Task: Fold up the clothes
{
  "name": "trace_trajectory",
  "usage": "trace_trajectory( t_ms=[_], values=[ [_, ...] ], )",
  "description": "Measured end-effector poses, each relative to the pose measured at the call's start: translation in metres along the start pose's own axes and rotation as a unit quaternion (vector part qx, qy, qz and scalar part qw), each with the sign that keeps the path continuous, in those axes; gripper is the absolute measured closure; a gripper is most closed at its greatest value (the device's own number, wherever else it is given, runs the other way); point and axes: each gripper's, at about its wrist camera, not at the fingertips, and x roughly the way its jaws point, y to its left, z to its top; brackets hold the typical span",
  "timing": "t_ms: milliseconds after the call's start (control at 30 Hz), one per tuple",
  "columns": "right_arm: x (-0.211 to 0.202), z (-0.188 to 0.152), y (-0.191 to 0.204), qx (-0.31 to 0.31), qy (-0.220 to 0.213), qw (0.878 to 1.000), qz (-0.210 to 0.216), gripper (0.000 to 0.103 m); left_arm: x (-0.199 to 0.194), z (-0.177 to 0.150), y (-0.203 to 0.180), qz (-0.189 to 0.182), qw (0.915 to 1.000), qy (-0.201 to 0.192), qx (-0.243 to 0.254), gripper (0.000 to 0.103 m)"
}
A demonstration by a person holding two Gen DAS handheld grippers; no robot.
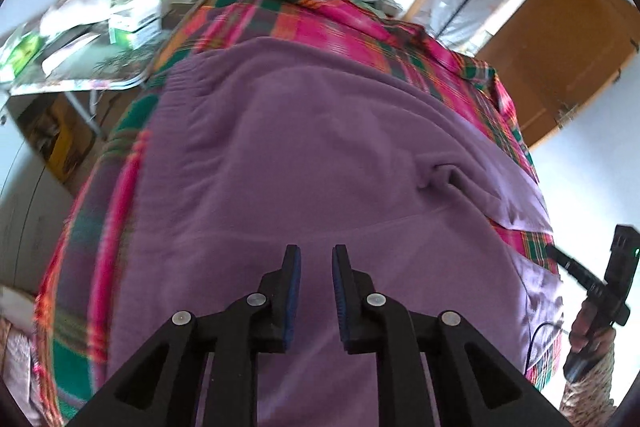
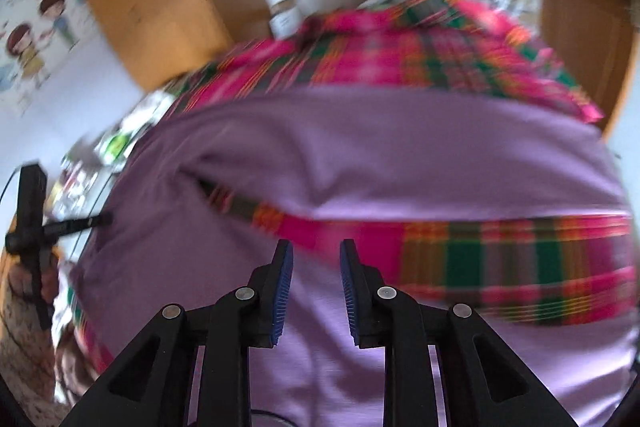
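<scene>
Purple garment [image 1: 320, 147] on pink-green plaid cloth [image 1: 328, 23]

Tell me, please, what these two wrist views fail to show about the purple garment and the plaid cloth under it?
- Purple garment: its near hem is hidden by the left hand-held gripper and cut off by the frame edge, so its type stays uncertain.
- Plaid cloth: motion blur smears the right wrist view; fold edges are unreadable.
- Right hand-held gripper: whether it touches the fabric cannot be told.
- Side table clutter: blurred, labels illegible.

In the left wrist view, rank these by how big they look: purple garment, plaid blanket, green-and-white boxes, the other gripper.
1. purple garment
2. plaid blanket, partly covered
3. green-and-white boxes and right gripper: look similar; differing distance from the camera makes ranking unsure.
</scene>
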Motion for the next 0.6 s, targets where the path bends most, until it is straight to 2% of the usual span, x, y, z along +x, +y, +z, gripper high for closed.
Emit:
trace_trajectory(
  t_ms=[133, 267, 467, 533, 600],
  values=[
    [0.02, -0.007, 0.04, -0.064, 0.015, 0.998, 0.014, 0.078, -0.011, 0.001, 0.024, 0.01, 0.9995, -0.013, -0.027, 0.087],
    [0.035, -0.012, 0.065, -0.092, 0.033, 0.995, 0.033, 0.078, -0.016, 0.001, 0.045, 0.021, 0.998, -0.019, -0.057, 0.087],
    [0.048, -0.038, 0.105, -0.167, 0.055, 0.984, 0.023, 0.076, -0.021, -0.003, 0.065, 0.031, 0.9961, -0.026, -0.078, 0.086],
    [0.049, -0.04, 0.114, -0.173, 0.052, 0.983, 0.026, 0.076, -0.023, -0.002, 0.071, 0.033, 0.9954, -0.028, -0.086, 0.081],
    [0.049, -0.04, 0.121, -0.173, 0.051, 0.983, 0.037, 0.075, -0.025, -0.001, 0.076, 0.035, 0.9946, -0.03, -0.093, 0.081]
  ],
)
